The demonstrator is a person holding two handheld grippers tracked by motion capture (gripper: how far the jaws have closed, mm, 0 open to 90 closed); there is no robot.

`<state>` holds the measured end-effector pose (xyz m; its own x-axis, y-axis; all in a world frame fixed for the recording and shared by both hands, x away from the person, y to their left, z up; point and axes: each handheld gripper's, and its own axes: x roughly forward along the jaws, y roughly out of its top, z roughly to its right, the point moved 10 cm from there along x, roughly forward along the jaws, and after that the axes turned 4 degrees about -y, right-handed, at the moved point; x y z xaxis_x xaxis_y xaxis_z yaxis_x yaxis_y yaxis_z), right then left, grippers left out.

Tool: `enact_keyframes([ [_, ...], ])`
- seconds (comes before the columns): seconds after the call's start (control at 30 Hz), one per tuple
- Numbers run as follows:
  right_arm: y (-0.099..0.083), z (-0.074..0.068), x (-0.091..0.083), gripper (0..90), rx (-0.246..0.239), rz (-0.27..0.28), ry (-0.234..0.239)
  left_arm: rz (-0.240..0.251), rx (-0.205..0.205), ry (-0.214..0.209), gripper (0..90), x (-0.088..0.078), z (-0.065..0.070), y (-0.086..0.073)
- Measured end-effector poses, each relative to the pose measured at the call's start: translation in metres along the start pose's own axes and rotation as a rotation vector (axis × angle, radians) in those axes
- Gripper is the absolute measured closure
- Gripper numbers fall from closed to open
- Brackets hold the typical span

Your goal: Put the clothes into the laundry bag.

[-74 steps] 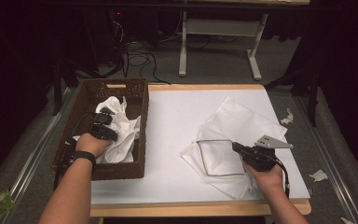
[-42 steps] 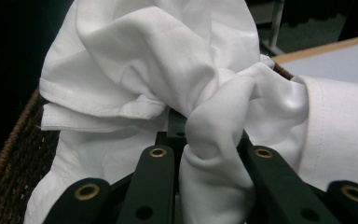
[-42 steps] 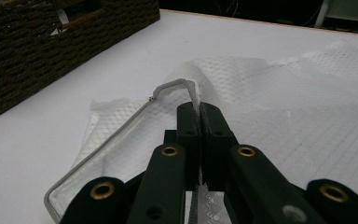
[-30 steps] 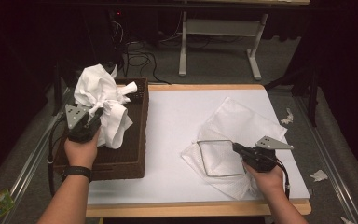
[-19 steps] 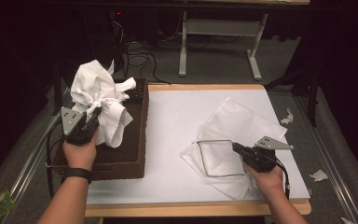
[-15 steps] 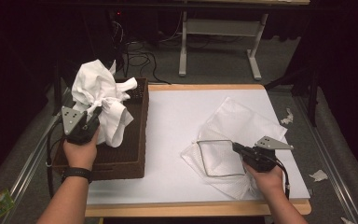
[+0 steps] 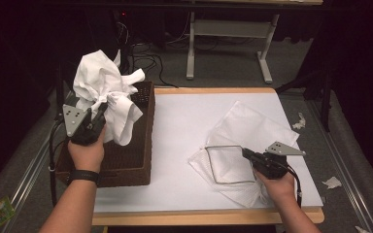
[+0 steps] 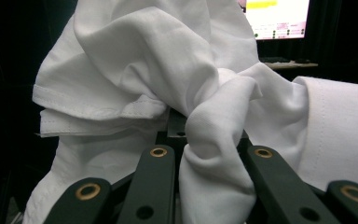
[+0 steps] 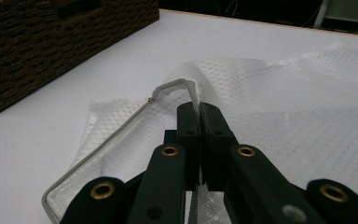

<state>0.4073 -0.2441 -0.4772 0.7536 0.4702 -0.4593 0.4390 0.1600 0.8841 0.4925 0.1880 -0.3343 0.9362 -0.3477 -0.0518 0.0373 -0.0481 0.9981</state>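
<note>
The left gripper [image 7: 98, 115] is held up above the brown wicker basket [image 7: 126, 165] at the left of the table [image 7: 184, 121], its jaws closed on a bunched fold of a white cotton garment [image 7: 102, 87]. In the left gripper view the garment [image 8: 177, 74] is pinched between the jaws and spills out on both sides, with stitched hems showing. It looks soft, light and limp, so it will likely drape and swing from any single pinch; a thick gather like this one should hold better than a thin edge, which could slide out.

The right gripper [image 7: 246, 153] rests low at the right of the table, jaws shut on the near side of the wire rim [image 7: 212, 165] of a white mesh laundry bag [image 7: 252, 128]. In the right gripper view the jaws stand fully together over the rim [image 9: 121, 126] and mesh [image 9: 307, 93]. The wire seems the only stiff part, so it is the sensible hold for keeping the mouth open; the mesh itself looks flimsy and would collapse
</note>
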Motion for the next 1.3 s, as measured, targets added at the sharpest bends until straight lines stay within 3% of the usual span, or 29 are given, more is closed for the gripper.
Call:
enact_keyframes([
  [0.2, 0.001, 0.000, -0.001, 88.5, -0.001, 0.004, 0.003, 0.025, -0.008, -0.049, 79.3, 0.006, 0.026, 0.013],
  [0.53, 0.001, -0.001, -0.001, 88.6, -0.008, 0.009, 0.004, 0.072, -0.029, -0.180, 79.3, 0.014, 0.090, 0.028],
  [0.83, 0.001, -0.001, -0.002, 88.5, -0.004, 0.008, 0.007, 0.084, -0.023, -0.305, 79.3, 0.006, 0.147, 0.025],
  [1.17, 0.002, -0.001, -0.001, 88.5, -0.002, 0.011, 0.008, 0.100, -0.029, -0.378, 79.3, -0.006, 0.180, 0.015],
  [1.3, 0.001, -0.001, -0.001, 88.5, -0.002, 0.005, 0.011, 0.091, -0.052, -0.410, 79.3, -0.013, 0.191, 0.005],
])
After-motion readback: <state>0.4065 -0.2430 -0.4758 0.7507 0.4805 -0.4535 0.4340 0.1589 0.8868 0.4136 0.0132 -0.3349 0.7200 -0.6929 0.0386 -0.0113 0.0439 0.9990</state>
